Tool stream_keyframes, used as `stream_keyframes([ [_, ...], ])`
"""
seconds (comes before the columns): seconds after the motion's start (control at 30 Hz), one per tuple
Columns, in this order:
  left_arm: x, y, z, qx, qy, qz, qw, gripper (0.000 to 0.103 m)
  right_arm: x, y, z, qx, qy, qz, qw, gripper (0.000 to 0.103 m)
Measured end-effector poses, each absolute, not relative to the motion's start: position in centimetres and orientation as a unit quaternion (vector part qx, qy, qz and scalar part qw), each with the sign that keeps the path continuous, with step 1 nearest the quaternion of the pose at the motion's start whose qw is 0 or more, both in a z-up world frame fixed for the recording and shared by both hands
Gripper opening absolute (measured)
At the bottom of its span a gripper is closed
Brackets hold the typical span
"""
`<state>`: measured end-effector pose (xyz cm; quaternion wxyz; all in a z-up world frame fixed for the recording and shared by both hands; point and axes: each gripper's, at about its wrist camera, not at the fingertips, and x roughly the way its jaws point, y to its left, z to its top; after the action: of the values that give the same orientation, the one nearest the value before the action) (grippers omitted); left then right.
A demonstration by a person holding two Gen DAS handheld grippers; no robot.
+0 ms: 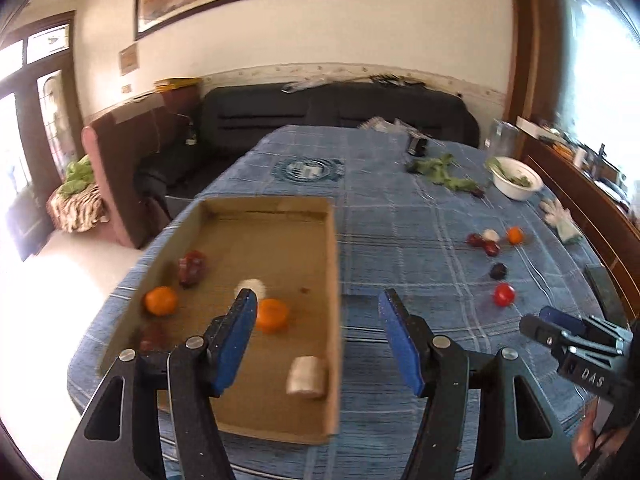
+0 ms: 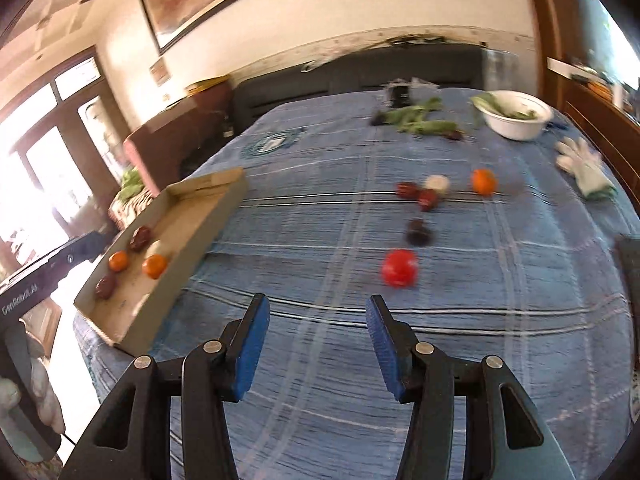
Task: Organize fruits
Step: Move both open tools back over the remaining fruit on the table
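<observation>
A shallow cardboard box (image 1: 332,264) (image 2: 200,216) lies on the blue cloth at the table's left. In it are two oranges (image 1: 161,301) (image 1: 272,315), dark red fruits (image 1: 193,266), a white ball (image 1: 256,286) and a pale roll (image 1: 306,376). My left gripper (image 1: 318,308) is open and empty above the box's right wall. Loose on the cloth lie a red tomato (image 2: 399,268) (image 1: 504,295), a dark fruit (image 2: 418,232), red fruits (image 2: 426,198), a white ball (image 2: 437,183) and an orange (image 2: 483,181). My right gripper (image 2: 316,316) is open and empty, short of the tomato.
A white bowl (image 2: 516,114) with greens and loose green leaves (image 2: 420,120) sit at the far side. A white glove (image 2: 584,168) lies at the right. A dark sofa (image 1: 340,112) stands behind the table, a wooden cabinet (image 1: 580,184) at right.
</observation>
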<state>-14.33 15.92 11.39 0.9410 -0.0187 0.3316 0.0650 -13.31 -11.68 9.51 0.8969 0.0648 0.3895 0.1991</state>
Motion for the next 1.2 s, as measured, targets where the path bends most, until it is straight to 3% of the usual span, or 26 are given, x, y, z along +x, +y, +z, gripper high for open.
stream_keyframes([
  [0.63, -8.9, 9.4, 8.6, 0.011, 0.383, -0.001, 0.924, 0.063, -11.3, -17.7, 7.9, 0.092, 0.403, 0.152, 0.898, 0.055],
  [1.2, -2.0, 7.7, 5.6, -0.023, 0.438, -0.056, 0.897, 0.063, -6.4, -17.6, 7.7, 0.076, 0.419, 0.139, 0.894, 0.059],
])
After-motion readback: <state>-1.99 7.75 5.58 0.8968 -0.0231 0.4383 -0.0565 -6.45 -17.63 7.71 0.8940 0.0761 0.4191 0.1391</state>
